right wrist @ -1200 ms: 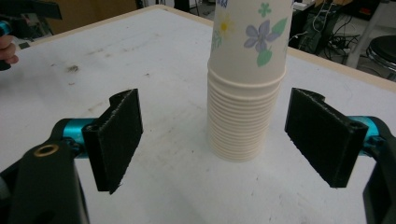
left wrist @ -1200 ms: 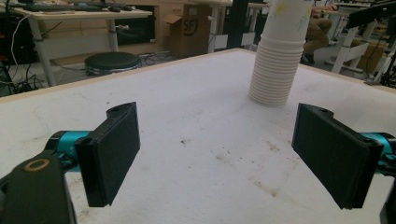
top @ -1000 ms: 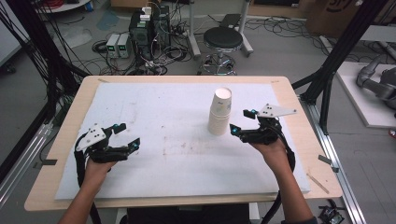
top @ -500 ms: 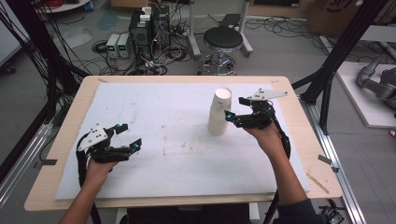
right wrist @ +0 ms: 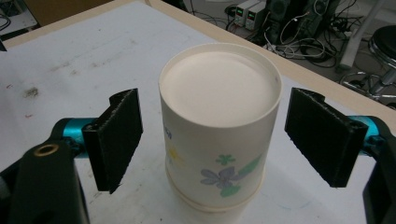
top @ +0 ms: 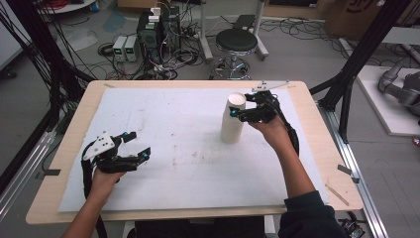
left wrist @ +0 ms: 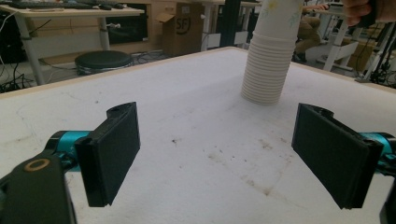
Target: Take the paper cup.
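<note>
A tall stack of upturned white paper cups (top: 231, 124) stands on the white mat, right of centre. The top cup (right wrist: 219, 121) bears a flower print, and its flat bottom faces up. My right gripper (top: 238, 111) is open at the top of the stack, one black jaw on each side of the top cup, both clear of its wall in the right gripper view (right wrist: 219, 137). My left gripper (top: 139, 144) hovers open over the mat near its front left with nothing between its jaws (left wrist: 217, 154). The stack (left wrist: 271, 60) stands well beyond it.
A white mat (top: 173, 119) covers most of the wooden table (top: 317, 129). Behind the table are a black stool (top: 236, 39), boxes of electronics (top: 153, 29) and cables on the floor. Black frame posts (top: 356, 64) rise at both sides.
My right gripper has moved forward and up from beside the lower stack to its top, and now straddles the top cup. The left gripper has barely moved.
</note>
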`<state>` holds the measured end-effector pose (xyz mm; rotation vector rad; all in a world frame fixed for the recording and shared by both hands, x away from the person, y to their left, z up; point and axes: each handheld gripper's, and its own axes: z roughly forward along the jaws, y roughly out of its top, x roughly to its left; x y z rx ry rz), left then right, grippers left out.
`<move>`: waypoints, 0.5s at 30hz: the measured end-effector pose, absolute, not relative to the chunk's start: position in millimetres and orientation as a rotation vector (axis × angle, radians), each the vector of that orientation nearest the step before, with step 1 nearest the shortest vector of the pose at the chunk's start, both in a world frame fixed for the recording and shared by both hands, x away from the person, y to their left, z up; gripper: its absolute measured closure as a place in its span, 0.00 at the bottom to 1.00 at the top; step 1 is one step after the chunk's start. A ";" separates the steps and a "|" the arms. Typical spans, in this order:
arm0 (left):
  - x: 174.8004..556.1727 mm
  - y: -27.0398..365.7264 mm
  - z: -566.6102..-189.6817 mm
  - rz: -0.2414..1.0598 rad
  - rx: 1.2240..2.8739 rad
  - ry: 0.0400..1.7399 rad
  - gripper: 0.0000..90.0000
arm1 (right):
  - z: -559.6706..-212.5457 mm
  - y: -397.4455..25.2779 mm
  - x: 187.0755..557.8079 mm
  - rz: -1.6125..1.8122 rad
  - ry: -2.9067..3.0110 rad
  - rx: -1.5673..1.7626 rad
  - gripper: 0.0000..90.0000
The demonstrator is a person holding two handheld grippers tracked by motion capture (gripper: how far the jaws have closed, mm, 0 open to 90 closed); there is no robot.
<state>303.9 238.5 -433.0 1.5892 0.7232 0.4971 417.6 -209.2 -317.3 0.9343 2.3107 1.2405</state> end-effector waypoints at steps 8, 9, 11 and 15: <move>304.4 237.7 -433.7 0.490 1.592 0.720 0.17 | -324.1 -203.2 428.1 1.236 2.330 0.919 0.29; 304.5 237.8 -433.8 0.491 1.593 0.720 0.17 | -324.0 -202.6 428.6 1.238 2.330 0.913 0.34; 304.8 237.9 -433.9 0.490 1.593 0.720 0.17 | -323.9 -202.7 428.7 1.240 2.330 0.910 0.35; 305.1 237.9 -434.2 0.484 1.594 0.720 0.17 | -322.7 -204.0 428.9 1.251 2.320 0.891 0.36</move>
